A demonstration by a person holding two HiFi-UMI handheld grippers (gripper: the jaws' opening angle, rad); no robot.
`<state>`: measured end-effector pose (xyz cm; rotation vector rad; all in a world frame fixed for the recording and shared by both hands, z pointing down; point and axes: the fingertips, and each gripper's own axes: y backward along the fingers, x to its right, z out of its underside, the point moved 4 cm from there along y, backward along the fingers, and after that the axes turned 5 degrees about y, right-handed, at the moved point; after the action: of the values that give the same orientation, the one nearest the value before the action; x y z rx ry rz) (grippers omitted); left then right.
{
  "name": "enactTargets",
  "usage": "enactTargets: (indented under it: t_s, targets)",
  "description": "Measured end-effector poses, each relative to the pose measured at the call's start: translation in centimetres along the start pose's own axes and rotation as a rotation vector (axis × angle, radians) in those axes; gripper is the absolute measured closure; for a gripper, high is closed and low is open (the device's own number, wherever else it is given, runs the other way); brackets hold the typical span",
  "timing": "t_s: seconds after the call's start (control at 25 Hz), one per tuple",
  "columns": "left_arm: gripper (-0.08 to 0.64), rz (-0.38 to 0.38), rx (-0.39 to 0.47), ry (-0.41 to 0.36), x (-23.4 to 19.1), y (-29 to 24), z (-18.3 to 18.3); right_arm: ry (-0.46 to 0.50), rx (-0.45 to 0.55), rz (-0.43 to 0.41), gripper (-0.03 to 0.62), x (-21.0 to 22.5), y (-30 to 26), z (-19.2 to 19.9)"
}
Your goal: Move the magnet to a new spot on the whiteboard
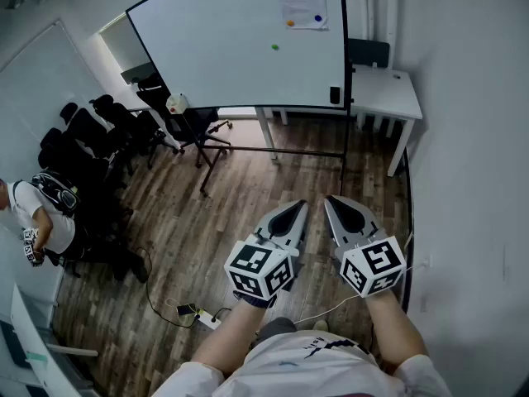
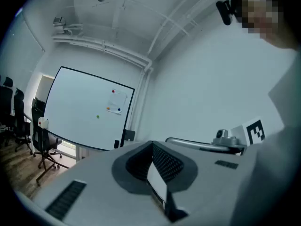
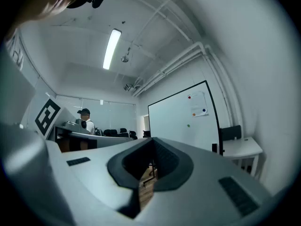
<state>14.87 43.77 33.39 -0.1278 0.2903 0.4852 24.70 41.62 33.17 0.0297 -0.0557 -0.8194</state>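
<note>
Far ahead: whiteboard [image 1: 240, 48] on black stand, wood floor [image 1: 248, 197] in between. Just right of board: white table [image 1: 388, 93]. Off to left: black chairs [image 1: 99, 131]. Low and close, well apart from board: left gripper [image 1: 301, 206] and right gripper [image 1: 330, 198], side by side, jaws pressed together on both, nothing held. Upper right of board: paper sheet [image 1: 303, 1]. Below sheet, on bare board: green magnet [image 1: 275, 46], untouched.

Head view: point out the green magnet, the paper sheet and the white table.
green magnet [image 1: 275, 46], head view, its centre.
paper sheet [image 1: 302, 1], head view, middle of the sheet.
white table [image 1: 387, 93], head view, bare tabletop.
</note>
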Motion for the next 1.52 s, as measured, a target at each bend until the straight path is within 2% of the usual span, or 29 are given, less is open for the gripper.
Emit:
enactTargets:
  t_s: [0.28, 0.56, 1.0, 1.4, 1.52]
  targets:
    - [0.551, 0.002, 0.007, -0.014, -0.5, -1.6, -0.4, 0.001, 0.01, 0.0, 0.58, 1.2, -1.1, -0.3]
    - [0.551, 0.007, 0.011, -0.004, -3.7, -4.9, -0.4, -0.018, -0.005, -0.006, 0.58, 3.3, -4.4, 0.4]
    - [0.551, 0.002, 0.036, -0.025, -15.5, -9.5, -4.1, -0.031, 0.016, 0.015, 0.579, 4.8, -16.9, 0.9]
    - [0.551, 0.04, 0.034, -0.035, -26.3, -14.0, -8.1, -0.001, 0.009, 0.118, 0.578, 6.3, -28.1, 0.6]
    - [0.551, 0.034, 0.041, -0.028, -28.6, -14.8, -8.5, 0.005, 0.003, 0.12, 0.578, 6.7, -30.2, 1.3]
